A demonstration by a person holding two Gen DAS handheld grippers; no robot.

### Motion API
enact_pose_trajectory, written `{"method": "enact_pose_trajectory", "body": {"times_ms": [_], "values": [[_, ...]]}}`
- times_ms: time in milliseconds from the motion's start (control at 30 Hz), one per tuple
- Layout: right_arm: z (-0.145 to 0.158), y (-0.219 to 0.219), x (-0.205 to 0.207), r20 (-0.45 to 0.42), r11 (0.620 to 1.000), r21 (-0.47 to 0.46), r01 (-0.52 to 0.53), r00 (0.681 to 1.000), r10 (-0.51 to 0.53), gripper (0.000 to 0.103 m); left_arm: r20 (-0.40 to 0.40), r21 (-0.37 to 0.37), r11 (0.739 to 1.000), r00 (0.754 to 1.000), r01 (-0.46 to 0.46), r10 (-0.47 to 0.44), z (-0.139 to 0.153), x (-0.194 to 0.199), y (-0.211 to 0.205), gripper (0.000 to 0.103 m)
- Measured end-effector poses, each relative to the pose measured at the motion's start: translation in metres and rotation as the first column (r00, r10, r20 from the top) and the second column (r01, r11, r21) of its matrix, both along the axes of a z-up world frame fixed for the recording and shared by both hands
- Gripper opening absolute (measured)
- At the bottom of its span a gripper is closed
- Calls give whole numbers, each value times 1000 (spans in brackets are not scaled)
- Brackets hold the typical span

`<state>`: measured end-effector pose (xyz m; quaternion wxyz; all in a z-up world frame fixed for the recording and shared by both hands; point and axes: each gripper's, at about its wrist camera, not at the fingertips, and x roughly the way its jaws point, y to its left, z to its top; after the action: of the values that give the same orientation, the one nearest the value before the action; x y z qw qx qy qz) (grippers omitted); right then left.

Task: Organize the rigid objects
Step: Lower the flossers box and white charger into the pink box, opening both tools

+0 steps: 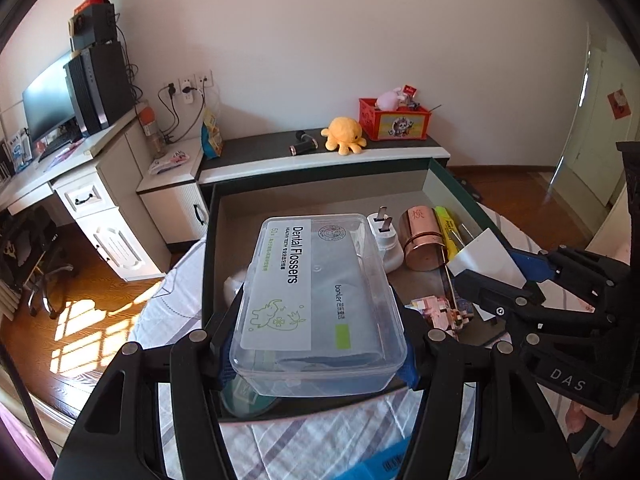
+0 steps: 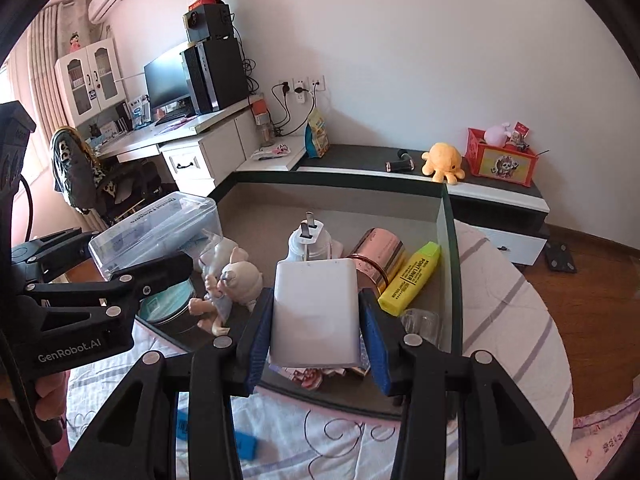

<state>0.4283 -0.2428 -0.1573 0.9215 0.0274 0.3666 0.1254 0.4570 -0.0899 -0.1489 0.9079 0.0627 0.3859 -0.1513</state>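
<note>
**Both grippers loaded above the storage box**

Bedroom surroundings are seen: a desk with a monitor against the far wall, a low dark-topped cabinet carrying a yellow plush octopus (image 2: pixel 442 161), and a patterned bedsheet (image 2: pixel 352 440) on which a dark-rimmed open box (image 2: pixel 448 216) has been placed.

A clear plastic flosser case (image 1: pixel 320 304) is held by the left gripper (image 1: pixel 318 354), its fingers pressed against the case's two long sides near the end closest to the camera. The case's long axis runs straight away from the gripper, along the fingers, and it is carried over the left part of the box. In the right wrist view the case is seen raised above a round tin (image 2: pixel 168 304) and a small doll figure (image 2: pixel 228 288) lying on the box floor.

A white rectangular block (image 2: pixel 314 312) is pinched by the right gripper (image 2: pixel 316 334), blue pads pressed to its two side faces. It is held over the near right part of the box, with its long axis pointing towards the far wall of the box.

Directly ahead of the block lie a white plug adapter (image 2: pixel 310 240), a copper-coloured cylinder (image 2: pixel 378 254) and a yellow highlighter (image 2: pixel 412 278), close together. Bare floor is visible only beyond them, towards the back wall. It is judged that the coming placement turns on this: the block must be lowered short of the plug or carried over it, and the case is nearer the left-side clutter.
</note>
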Motion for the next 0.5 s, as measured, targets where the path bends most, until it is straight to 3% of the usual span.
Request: {"method": "enact_pose_trajectory", "body": {"times_ms": [167, 300, 500], "values": [[-25, 1, 30, -61, 1000, -6, 1, 998, -1, 43, -48, 24, 1000, 999, -16, 17, -23, 30, -9, 61], [-34, 3, 39, -57, 1000, 0, 9, 998, -9, 44, -30, 35, 999, 999, -33, 34, -27, 37, -12, 62], [-25, -3, 33, -27, 999, 13, 47, 999, -46, 57, 15, 8, 998, 998, -61, 61, -19, 26, -2, 83]]}}
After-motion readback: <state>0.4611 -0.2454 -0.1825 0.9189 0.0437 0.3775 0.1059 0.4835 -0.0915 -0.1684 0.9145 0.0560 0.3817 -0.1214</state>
